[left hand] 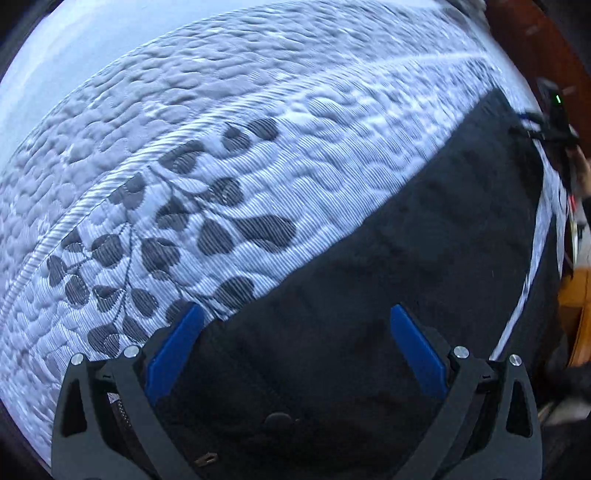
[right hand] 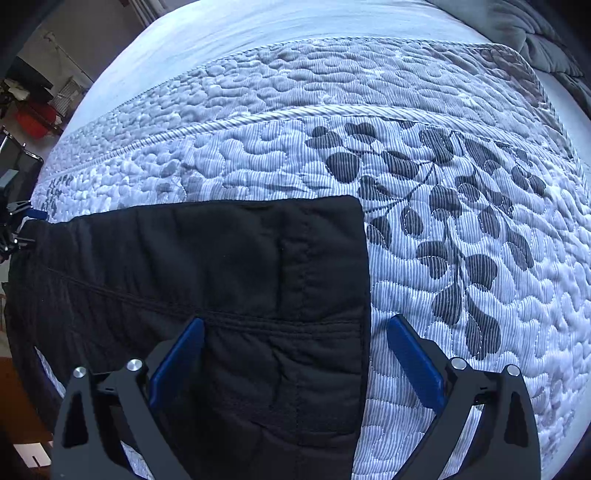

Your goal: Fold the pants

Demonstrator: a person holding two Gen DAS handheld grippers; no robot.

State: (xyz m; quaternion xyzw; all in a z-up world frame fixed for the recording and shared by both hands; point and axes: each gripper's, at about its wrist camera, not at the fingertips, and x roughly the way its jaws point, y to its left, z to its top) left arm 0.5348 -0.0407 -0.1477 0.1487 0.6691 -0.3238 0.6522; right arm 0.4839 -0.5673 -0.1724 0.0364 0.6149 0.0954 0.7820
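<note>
Black pants (left hand: 406, 280) lie flat on a quilted white bedspread with grey leaf patterns (left hand: 207, 206). My left gripper (left hand: 295, 314) is open just above one end of the pants, where a button (left hand: 277, 421) shows, its blue fingers (left hand: 177, 347) wide apart. In the right wrist view the pants (right hand: 207, 266) lie folded lengthwise with a straight edge at the right. My right gripper (right hand: 295, 325) is open over their near right corner, one finger over the cloth and one over the quilt (right hand: 461, 229). Neither gripper holds anything.
The bed's plain white sheet (right hand: 258, 29) lies beyond the quilt, with a grey cover (right hand: 535, 33) at the far right. The other gripper (right hand: 14, 229) shows at the pants' far left end. Wooden furniture (left hand: 543, 44) stands at the bed's edge.
</note>
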